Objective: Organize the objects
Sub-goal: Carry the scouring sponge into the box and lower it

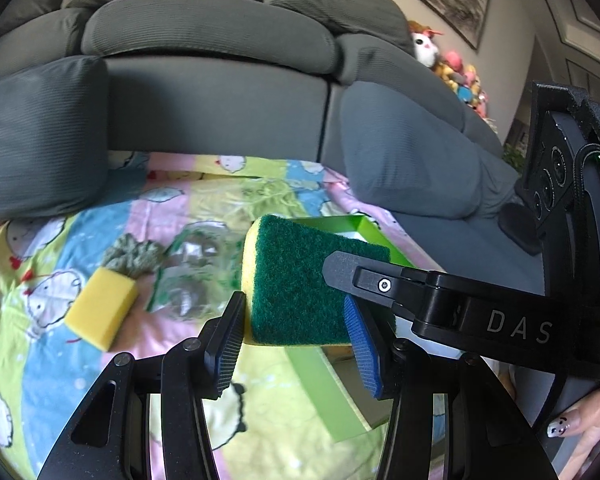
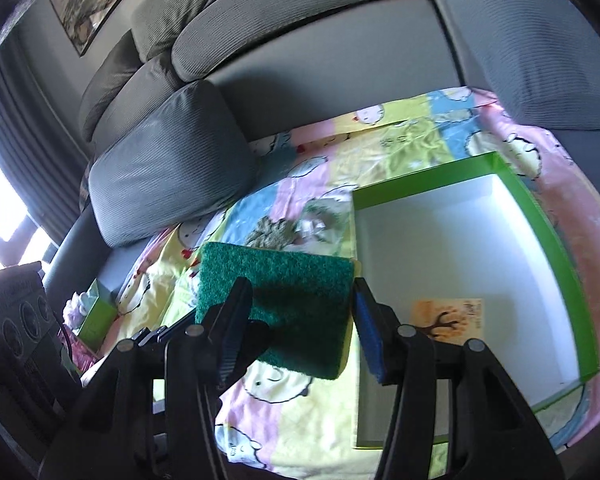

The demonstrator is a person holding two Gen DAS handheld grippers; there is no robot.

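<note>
Sponge work dominates both views: a rectangular scouring sponge with a dark green abrasive face and yellow foam body [image 1: 296, 280] is clamped between the blue pads of the left gripper [image 1: 296, 330], and the right gripper [image 2: 300, 322] pinches the same sponge [image 2: 284, 304] from the other side, so both claws are closed on it. Held sponge hangs above the pastel cartoon-print sheet [image 1: 100, 392], just beside the shallow green-walled cardboard tray with a white floor [image 2: 540, 216]. Inside that tray lies only a small orange card printed with a tree [image 2: 448, 320], near its front edge. Left of the tray, on the sheet, sit a plain yellow foam sponge block [image 1: 102, 308], a grey-green crumpled cloth [image 1: 134, 258] and a clear plastic bag [image 1: 192, 276].
</note>
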